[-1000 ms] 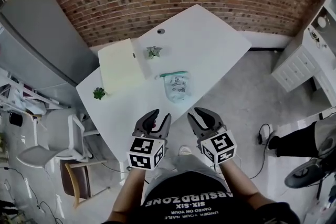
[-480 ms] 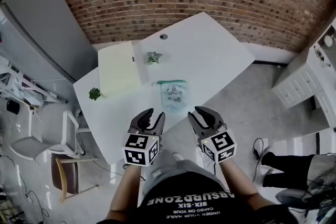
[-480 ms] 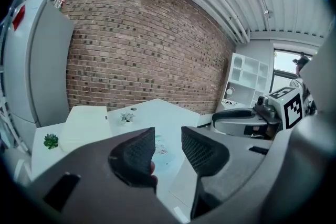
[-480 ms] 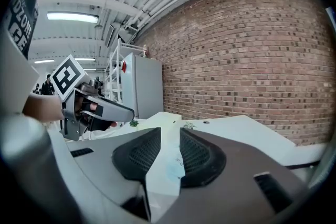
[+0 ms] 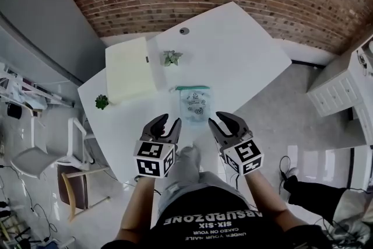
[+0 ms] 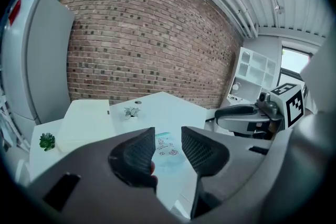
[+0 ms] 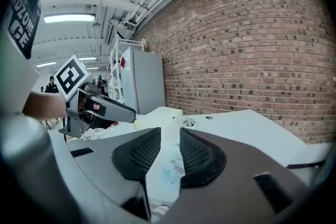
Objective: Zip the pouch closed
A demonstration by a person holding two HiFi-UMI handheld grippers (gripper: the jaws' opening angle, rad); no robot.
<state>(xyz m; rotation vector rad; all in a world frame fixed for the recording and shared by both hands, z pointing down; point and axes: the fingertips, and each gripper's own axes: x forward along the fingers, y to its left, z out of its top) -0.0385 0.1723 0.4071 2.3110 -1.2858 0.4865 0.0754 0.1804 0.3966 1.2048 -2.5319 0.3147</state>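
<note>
A clear pouch with a teal zip edge and small printed figures lies flat on the white table, near its front edge. My left gripper hovers just short of the pouch's near left corner, open and holding nothing. My right gripper is level with it at the pouch's near right, also open and holding nothing. In the left gripper view the pouch shows through the gap between the jaws. The right gripper view shows the pouch the same way.
A cream flat box lies on the table's left part. A small green plant sits near the left corner and another beyond the pouch. A cable hole is at the back. Chairs stand left of the table, a white cabinet to the right.
The person has stepped closer to the table, so both grippers now sit nearer the pouch's near edge. Both stay open and hold nothing.
</note>
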